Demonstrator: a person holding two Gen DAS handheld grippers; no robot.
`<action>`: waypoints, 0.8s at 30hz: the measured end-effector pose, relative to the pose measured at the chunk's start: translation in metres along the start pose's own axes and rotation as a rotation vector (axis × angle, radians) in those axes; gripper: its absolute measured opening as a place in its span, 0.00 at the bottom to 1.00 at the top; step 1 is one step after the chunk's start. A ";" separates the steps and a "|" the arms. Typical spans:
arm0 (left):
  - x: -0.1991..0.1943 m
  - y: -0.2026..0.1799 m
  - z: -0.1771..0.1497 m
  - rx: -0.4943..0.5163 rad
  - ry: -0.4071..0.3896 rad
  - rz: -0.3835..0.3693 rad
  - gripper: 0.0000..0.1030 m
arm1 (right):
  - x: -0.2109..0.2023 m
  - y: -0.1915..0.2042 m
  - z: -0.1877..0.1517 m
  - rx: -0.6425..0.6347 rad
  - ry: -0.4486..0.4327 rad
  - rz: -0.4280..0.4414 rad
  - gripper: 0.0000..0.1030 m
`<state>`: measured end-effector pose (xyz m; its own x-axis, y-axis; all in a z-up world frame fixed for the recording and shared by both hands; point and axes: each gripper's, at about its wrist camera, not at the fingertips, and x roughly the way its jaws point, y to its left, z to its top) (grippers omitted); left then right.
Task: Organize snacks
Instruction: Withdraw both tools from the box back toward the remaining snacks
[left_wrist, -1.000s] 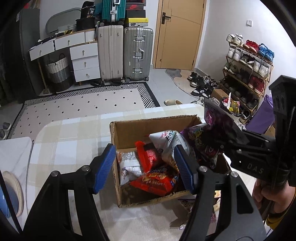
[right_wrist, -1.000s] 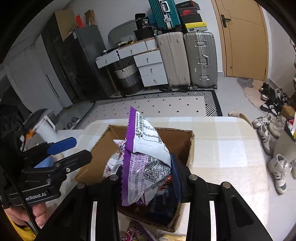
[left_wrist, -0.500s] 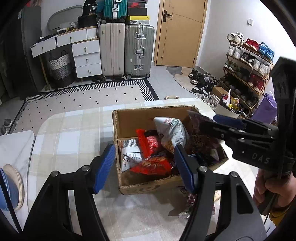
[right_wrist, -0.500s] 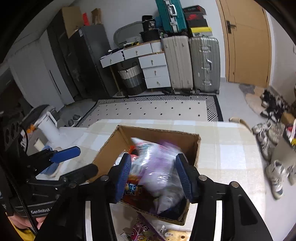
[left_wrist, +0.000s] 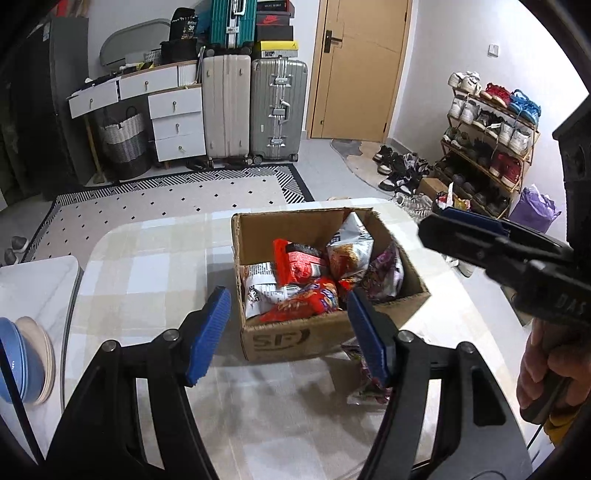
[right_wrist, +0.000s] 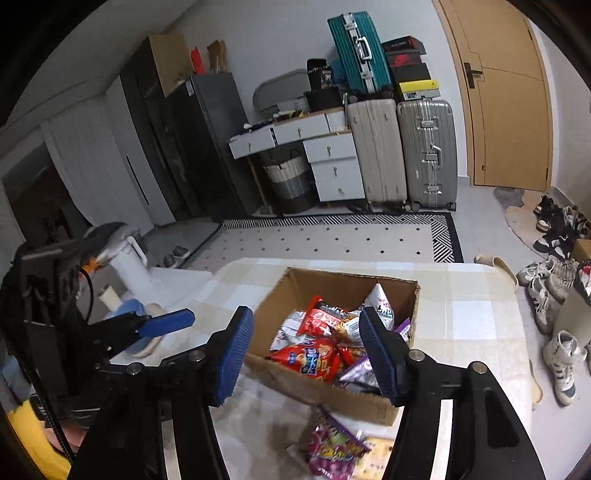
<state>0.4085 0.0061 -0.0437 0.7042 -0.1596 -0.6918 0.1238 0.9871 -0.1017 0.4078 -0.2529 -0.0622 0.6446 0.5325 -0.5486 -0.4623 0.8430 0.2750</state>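
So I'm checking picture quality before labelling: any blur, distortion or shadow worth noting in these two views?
Left wrist view: strong fisheye bending and black corners; the box is sharp, and soft shadows of the left tongs fall on the table. Right wrist view: same curved edges; the purple packet by the box is slightly smeared, and the right tongs, opening, hold nothing.

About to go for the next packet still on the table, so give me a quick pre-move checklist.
1. Right gripper empty: ok, jaws opening, nothing between them.
2. Left gripper empty: ok, open, no packet between the pads.
3. Purple-and-white packet inside the cardboard box: ok, it lies against the right wall.
4. Next target in view: ok, a purple packet lies on the table in front of the box.
5. Second item beside it: cannot tell, a pale packet is partly hidden by the finger.
6. Room left in the box: cannot tell, packets are piled high.
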 end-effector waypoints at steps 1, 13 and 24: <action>-0.007 -0.002 -0.002 0.001 -0.007 0.001 0.62 | -0.009 0.000 -0.002 0.004 -0.009 0.001 0.59; -0.110 -0.035 -0.032 -0.002 -0.129 0.005 0.75 | -0.108 0.009 -0.061 -0.031 -0.092 0.019 0.73; -0.191 -0.070 -0.100 0.031 -0.231 0.001 0.79 | -0.184 0.024 -0.157 -0.065 -0.222 -0.041 0.95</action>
<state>0.1954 -0.0311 0.0237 0.8453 -0.1609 -0.5095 0.1419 0.9869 -0.0763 0.1828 -0.3423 -0.0785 0.7785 0.5073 -0.3697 -0.4662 0.8616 0.2006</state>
